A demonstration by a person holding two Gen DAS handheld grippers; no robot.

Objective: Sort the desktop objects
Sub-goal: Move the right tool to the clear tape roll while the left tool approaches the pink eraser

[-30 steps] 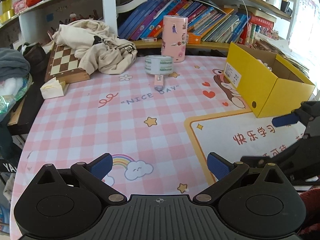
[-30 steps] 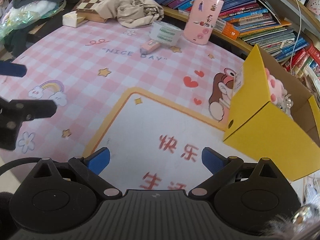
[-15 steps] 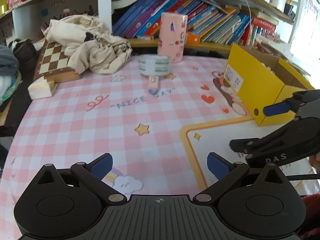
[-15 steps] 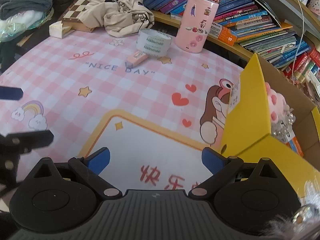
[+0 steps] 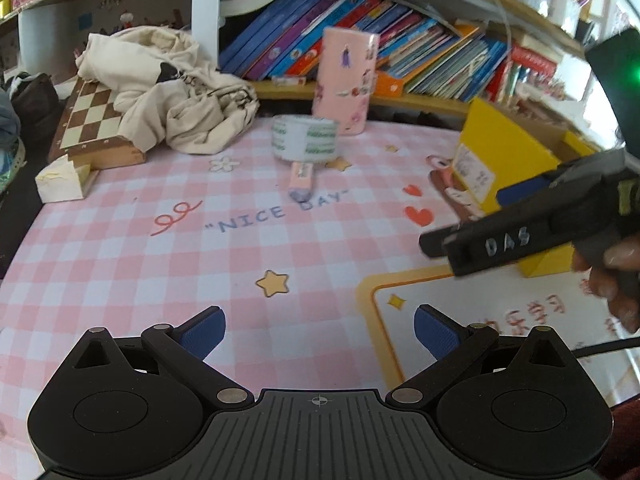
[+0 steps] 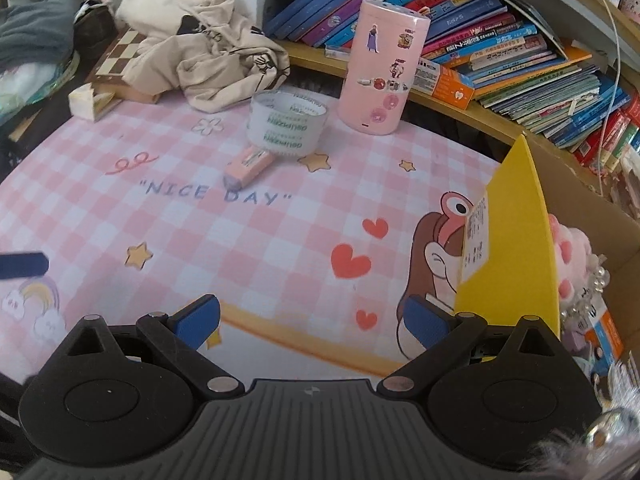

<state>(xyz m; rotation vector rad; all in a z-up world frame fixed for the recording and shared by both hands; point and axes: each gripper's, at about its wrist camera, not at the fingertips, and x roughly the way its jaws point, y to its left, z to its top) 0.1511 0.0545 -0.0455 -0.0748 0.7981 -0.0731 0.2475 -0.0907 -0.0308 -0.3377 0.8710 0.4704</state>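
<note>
A roll of tape [image 5: 305,137] [image 6: 287,125], a pink eraser [image 5: 301,179] [image 6: 247,167] in front of it and a tall pink cylinder [image 5: 345,80] [image 6: 382,68] stand at the far side of the pink checked mat [image 5: 120,248]. A yellow box [image 5: 496,160] [image 6: 516,252] with a pink plush and trinkets [image 6: 570,256] inside stands on the right. My left gripper [image 5: 318,330] is open and empty over the mat's near part. My right gripper [image 6: 312,320] is open and empty, beside the box; it shows in the left wrist view [image 5: 480,220].
A chessboard [image 5: 90,120] with a beige cloth bag [image 5: 176,96] on it lies at the back left, a small white box [image 5: 64,180] in front of it. Leaning books [image 6: 460,20] fill the shelf behind the mat.
Both grippers have moved forward toward the tape and eraser, which look larger now. The right gripper has come further into the left wrist view. Both stay open.
</note>
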